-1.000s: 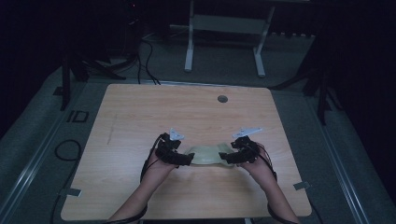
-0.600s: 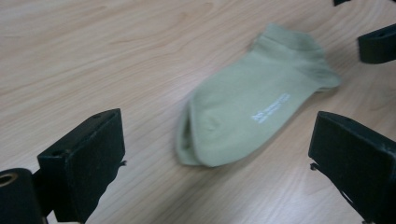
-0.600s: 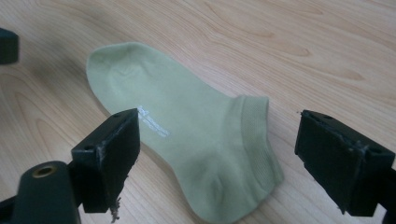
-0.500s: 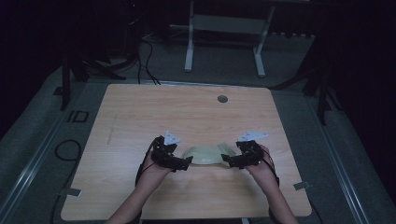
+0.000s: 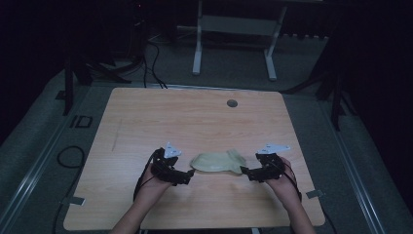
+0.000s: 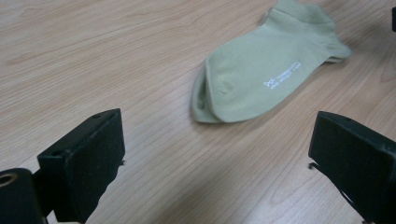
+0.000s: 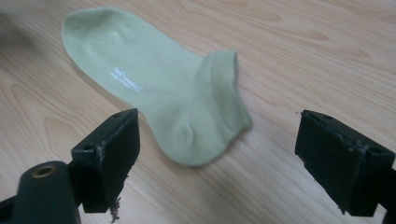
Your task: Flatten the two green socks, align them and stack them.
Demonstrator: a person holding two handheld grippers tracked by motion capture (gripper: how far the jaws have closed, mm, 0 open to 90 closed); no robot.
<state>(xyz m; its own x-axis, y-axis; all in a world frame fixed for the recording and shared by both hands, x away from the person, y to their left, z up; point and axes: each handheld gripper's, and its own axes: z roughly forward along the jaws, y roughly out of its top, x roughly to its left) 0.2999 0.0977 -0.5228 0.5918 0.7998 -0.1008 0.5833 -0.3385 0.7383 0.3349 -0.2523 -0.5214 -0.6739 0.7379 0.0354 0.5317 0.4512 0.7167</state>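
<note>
A pale green ankle sock (image 5: pixel 217 161) lies flat on a light wood-grain tabletop (image 5: pixel 195 122), between two hand-held grippers near the table's front edge. The left gripper (image 5: pixel 181 176) has its black jaws spread wide with nothing between them; in the left gripper view the sock's (image 6: pixel 266 74) rounded toe end lies just ahead of the jaws, apart from both, on bare tabletop (image 6: pixel 93 56). The right gripper (image 5: pixel 246 173) likewise has its jaws wide apart, having just been opening, with no pad pressing on anything; in the right gripper view the sock's (image 7: pixel 159 98) heel and ribbed cuff lie in front of the gap, close to the left-hand jaw, though whether the cloth touches that jaw cannot be told. The high view takes in both hands, the grey three-cornered plates on top of the grippers, the trailing cables, a small round grommet (image 5: pixel 232 103) set in the far part of the tabletop, and a white frame (image 5: pixel 234 34) standing on the dark floor beyond. The gripper views give what it cannot: small white lettering printed on the sock's side, the fine knit of the fabric, the ribbed cuff band, and the blocky, matt black shape of the jaws, with frayed bits at the lower edges of the right pair
</note>
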